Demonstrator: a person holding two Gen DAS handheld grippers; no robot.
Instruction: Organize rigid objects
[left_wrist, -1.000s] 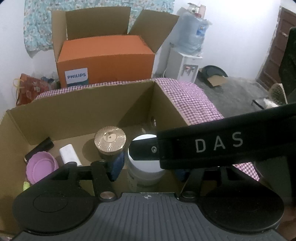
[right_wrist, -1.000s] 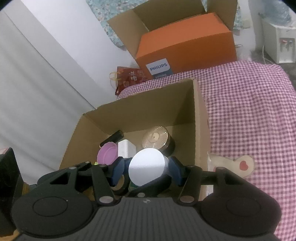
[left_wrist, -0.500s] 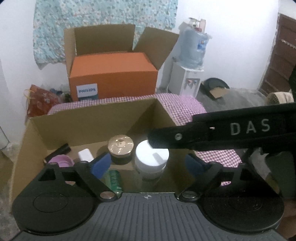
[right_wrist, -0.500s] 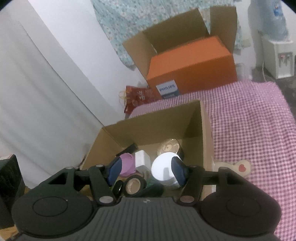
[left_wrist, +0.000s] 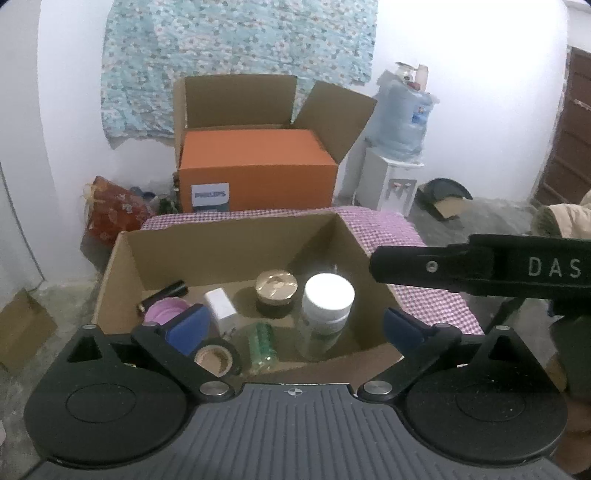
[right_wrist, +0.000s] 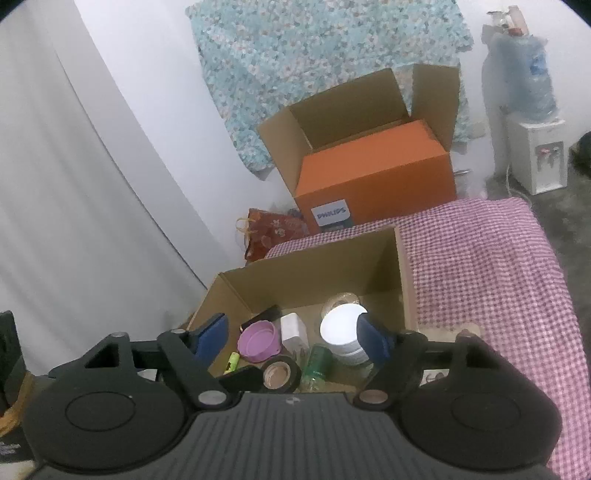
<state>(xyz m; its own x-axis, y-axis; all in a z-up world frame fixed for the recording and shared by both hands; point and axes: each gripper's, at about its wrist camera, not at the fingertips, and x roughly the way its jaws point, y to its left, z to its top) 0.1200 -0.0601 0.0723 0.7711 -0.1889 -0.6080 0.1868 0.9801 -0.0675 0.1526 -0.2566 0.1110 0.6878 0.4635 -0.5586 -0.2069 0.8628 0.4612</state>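
An open cardboard box (left_wrist: 236, 240) (right_wrist: 306, 269) holds a clear jar with a white lid (left_wrist: 328, 293) (right_wrist: 341, 326), a gold-lidded dark jar (left_wrist: 276, 285), a white adapter (left_wrist: 221, 308) (right_wrist: 293, 330), a purple lid (left_wrist: 166, 310) (right_wrist: 258, 339), a tape roll (left_wrist: 213, 360) (right_wrist: 279, 374), a green bottle (left_wrist: 261, 341) (right_wrist: 317, 363) and a black stick (left_wrist: 162, 293). My left gripper (left_wrist: 293, 326) is open and empty above the box's near side. My right gripper (right_wrist: 291, 338) is open and empty above the box. Its arm crosses the left wrist view (left_wrist: 480, 264).
The box sits on a pink checked cloth (right_wrist: 480, 266) (left_wrist: 388, 229). An orange Philips box (left_wrist: 255, 173) (right_wrist: 373, 177) inside a larger carton stands behind. A water dispenser (left_wrist: 395, 155) (right_wrist: 532, 110) is at the right, a red bag (left_wrist: 114, 210) at the left.
My right gripper let go of the white-lidded jar, which now stands in the box. Both grippers opened and pulled up and back from the box.
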